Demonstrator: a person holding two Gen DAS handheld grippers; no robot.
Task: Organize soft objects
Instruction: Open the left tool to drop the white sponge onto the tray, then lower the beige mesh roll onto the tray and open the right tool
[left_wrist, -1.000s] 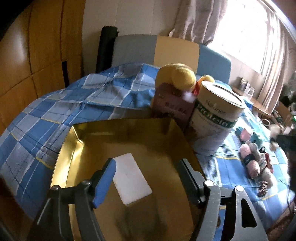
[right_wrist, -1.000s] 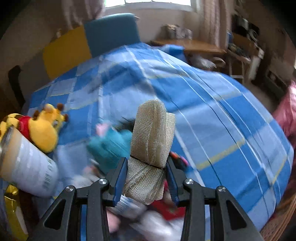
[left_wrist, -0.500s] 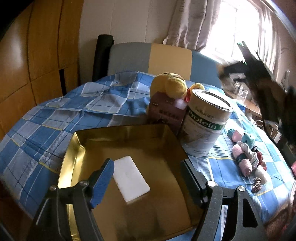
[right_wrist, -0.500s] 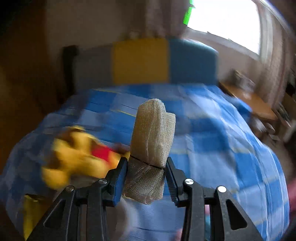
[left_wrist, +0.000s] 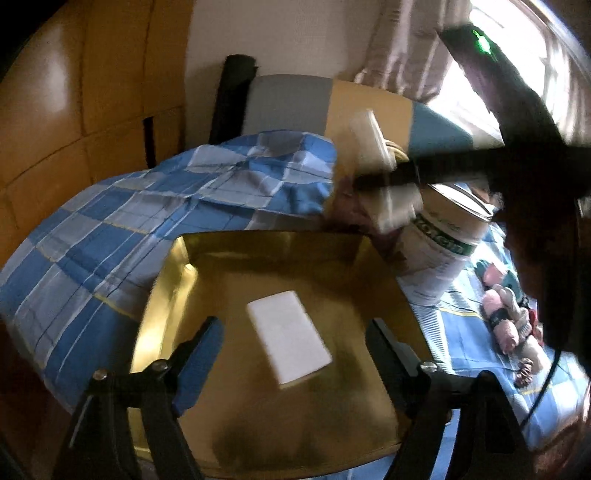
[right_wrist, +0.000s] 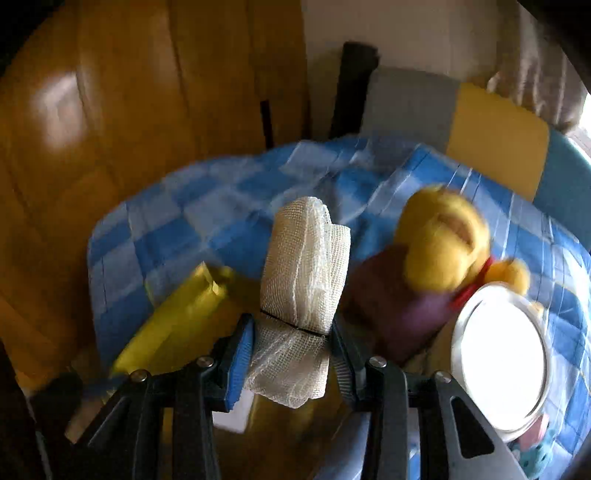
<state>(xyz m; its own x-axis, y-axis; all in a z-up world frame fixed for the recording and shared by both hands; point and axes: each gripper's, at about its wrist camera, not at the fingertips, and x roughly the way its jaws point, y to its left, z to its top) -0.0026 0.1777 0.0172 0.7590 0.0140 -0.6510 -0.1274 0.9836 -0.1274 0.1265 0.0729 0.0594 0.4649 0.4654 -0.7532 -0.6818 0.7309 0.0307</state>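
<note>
Gauze roll (right_wrist: 303, 295), cream mesh, pinched upright at its lower half between the closed jaws of the right gripper (right_wrist: 291, 349), top end poking past the fingertips; carried in the air over the far edge of the gold tray (left_wrist: 295, 417); seen blurred in the left view too (left_wrist: 373, 155). Left gripper (left_wrist: 291, 350) held above the tray, jaws spread wide with nothing between them; white flat pad (left_wrist: 288, 338) lying on the tray floor below. Beyond the tray, yellow plush toy (right_wrist: 443, 243) beside a white can (right_wrist: 498, 354); small soft toys (left_wrist: 509, 317) to the right on the blue checked bedspread (left_wrist: 129, 229).
</note>
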